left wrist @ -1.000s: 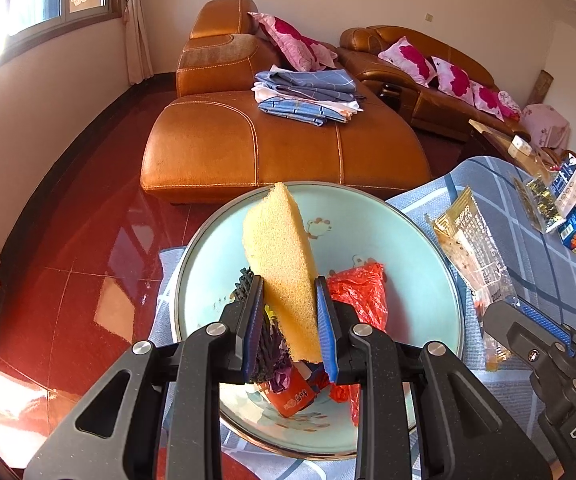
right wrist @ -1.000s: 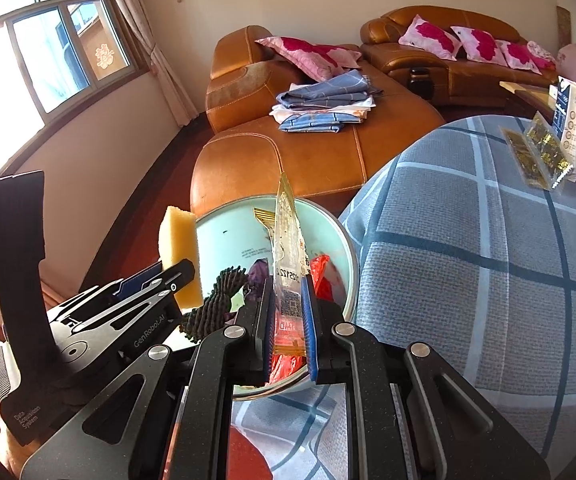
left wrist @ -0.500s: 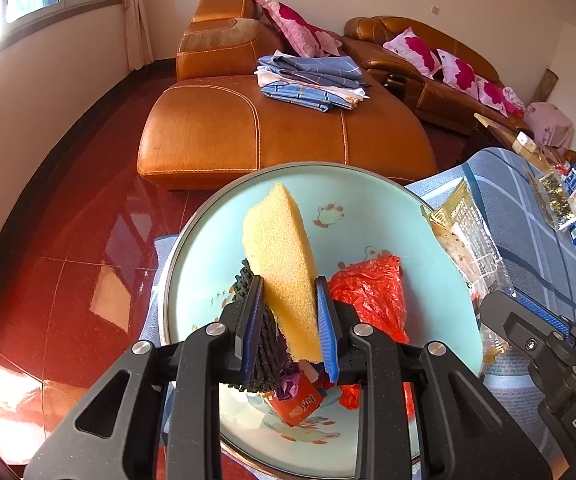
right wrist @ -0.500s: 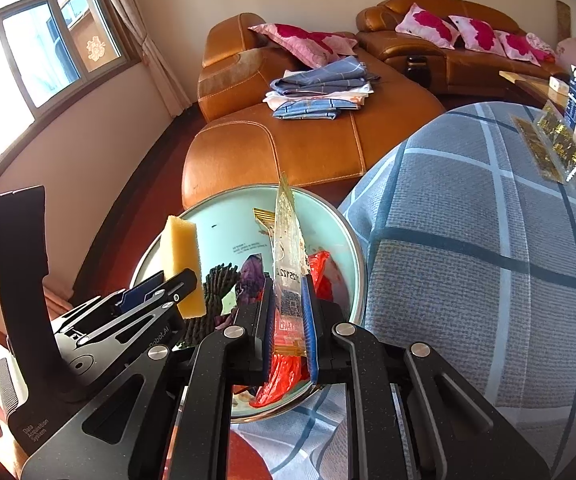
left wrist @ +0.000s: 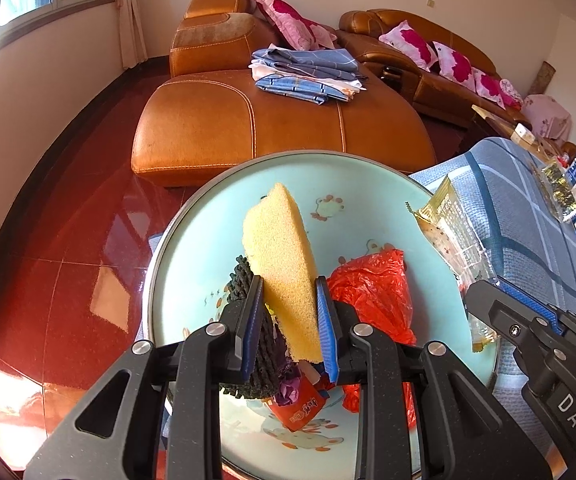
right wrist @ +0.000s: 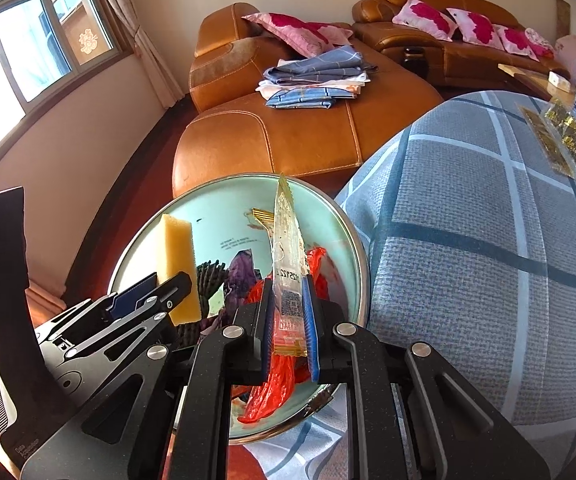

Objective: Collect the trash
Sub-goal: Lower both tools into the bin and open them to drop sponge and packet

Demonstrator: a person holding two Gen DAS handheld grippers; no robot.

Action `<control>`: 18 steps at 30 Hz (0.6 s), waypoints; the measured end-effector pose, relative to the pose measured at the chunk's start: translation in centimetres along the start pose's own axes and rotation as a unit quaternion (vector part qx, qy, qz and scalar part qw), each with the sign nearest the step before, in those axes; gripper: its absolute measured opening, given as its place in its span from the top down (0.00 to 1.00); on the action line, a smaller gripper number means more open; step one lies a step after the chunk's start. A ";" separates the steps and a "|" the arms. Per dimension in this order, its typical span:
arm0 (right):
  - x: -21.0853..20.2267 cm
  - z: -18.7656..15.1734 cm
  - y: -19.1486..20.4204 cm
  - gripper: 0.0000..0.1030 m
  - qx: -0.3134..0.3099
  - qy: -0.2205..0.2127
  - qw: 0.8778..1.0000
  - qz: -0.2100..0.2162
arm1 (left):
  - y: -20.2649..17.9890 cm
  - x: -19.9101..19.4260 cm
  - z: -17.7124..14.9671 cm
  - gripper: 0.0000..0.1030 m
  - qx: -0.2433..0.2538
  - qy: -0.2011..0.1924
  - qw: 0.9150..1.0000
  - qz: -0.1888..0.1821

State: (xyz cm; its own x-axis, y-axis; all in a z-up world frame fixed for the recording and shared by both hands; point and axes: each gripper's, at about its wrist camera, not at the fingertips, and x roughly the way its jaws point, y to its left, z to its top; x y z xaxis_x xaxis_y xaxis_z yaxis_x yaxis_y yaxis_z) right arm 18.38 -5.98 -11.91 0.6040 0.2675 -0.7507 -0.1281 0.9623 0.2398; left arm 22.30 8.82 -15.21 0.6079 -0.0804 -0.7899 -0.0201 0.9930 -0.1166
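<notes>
My left gripper [left wrist: 288, 284] is shut on a yellow sponge [left wrist: 280, 272] that stands edge-up over a pale blue basin [left wrist: 192, 248]. Inside the basin lie a red plastic bag [left wrist: 372, 292], a dark knobbly scrap [left wrist: 244, 280] and a small orange packet [left wrist: 300, 408]. My right gripper [right wrist: 288, 280] is shut on a clear, gold-edged wrapper [right wrist: 286, 240], held upright above the same basin [right wrist: 224, 216]. In the right wrist view the left gripper [right wrist: 176, 280] with the sponge [right wrist: 178, 256] is at the left; in the left wrist view the wrapper [left wrist: 452, 232] hangs over the basin's right rim.
A table with a grey-blue checked cloth [right wrist: 488, 240] lies to the right of the basin, with packets and a box [right wrist: 564, 128] at its far edge. An orange leather sofa [left wrist: 272, 120] with folded cloths [left wrist: 308, 76] stands beyond. Red tiled floor [left wrist: 68, 240] is at the left.
Both grippers have sunk closer to the basin, which now looks larger. The wrapper has come in over the basin's right rim. Both grips are unchanged.
</notes>
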 end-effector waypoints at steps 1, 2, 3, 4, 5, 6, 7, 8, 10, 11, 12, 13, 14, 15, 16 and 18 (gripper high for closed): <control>0.1 0.0 -0.1 0.86 0.001 0.001 1.000 0.002 | 0.0 0.0 0.0 0.75 0.001 0.000 1.000 0.000; 0.1 0.0 0.0 0.86 0.001 0.001 1.000 0.003 | 0.0 0.1 0.0 0.75 0.002 0.000 1.000 0.000; 0.2 0.1 0.0 0.85 0.000 0.001 1.000 0.005 | 0.0 0.1 0.0 0.75 0.003 0.000 1.000 0.000; 0.3 0.0 0.1 0.85 -0.001 0.002 1.000 0.006 | 0.0 0.2 0.0 0.75 0.003 0.000 1.000 -0.001; 0.3 0.0 0.1 0.85 -0.002 0.002 1.000 0.006 | -0.1 0.2 0.0 0.76 0.005 0.000 1.000 -0.001; 0.3 0.0 0.1 0.85 -0.003 0.002 1.000 0.005 | -0.1 0.2 0.0 0.76 0.005 0.001 1.000 -0.001; 0.4 0.1 0.1 0.85 -0.003 0.002 1.000 0.005 | -0.1 0.3 0.0 0.76 0.004 0.001 1.000 -0.002; 0.4 0.1 0.0 0.85 -0.002 0.003 1.000 0.005 | -0.1 0.3 0.0 0.76 0.003 0.001 1.000 -0.002; 0.6 0.1 -0.1 0.83 -0.002 0.003 1.000 0.008 | -0.1 0.3 0.0 0.75 0.005 0.001 1.000 -0.002; 0.6 0.1 -0.2 0.82 -0.002 0.001 1.000 0.010 | -0.1 0.3 0.0 0.75 0.005 0.001 1.000 -0.002; 0.5 0.1 -0.2 0.80 -0.002 -0.001 1.000 0.011 | -0.1 0.3 0.0 0.75 0.005 0.002 1.000 -0.002; 0.5 0.1 -0.2 0.80 -0.004 -0.002 1.000 0.013 | -0.2 0.3 0.0 0.75 0.006 0.002 1.000 -0.002; 0.5 0.1 -0.3 0.79 -0.005 -0.002 1.000 0.013 | -0.2 0.4 -0.1 0.75 0.006 0.003 1.000 -0.002; 0.4 0.0 -0.3 0.79 -0.004 -0.004 1.000 0.012 | -0.2 0.4 -0.1 0.75 0.006 0.004 1.000 -0.003; 0.3 0.0 -0.4 0.79 -0.002 -0.005 1.000 0.014 | -0.2 0.5 -0.1 0.75 0.006 0.006 1.000 -0.005; -0.1 -0.1 -0.5 0.79 0.001 -0.009 1.000 0.015 | -0.3 0.5 -0.1 0.74 0.008 0.007 1.000 -0.009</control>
State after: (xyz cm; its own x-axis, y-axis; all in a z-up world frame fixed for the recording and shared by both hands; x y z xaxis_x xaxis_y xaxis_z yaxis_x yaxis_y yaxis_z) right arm 18.31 -6.49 -12.02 0.6133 0.2961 -0.7322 -0.1453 0.9535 0.2639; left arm 22.55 8.46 -15.57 0.5973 -0.0992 -0.7959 0.0029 0.9926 -0.1215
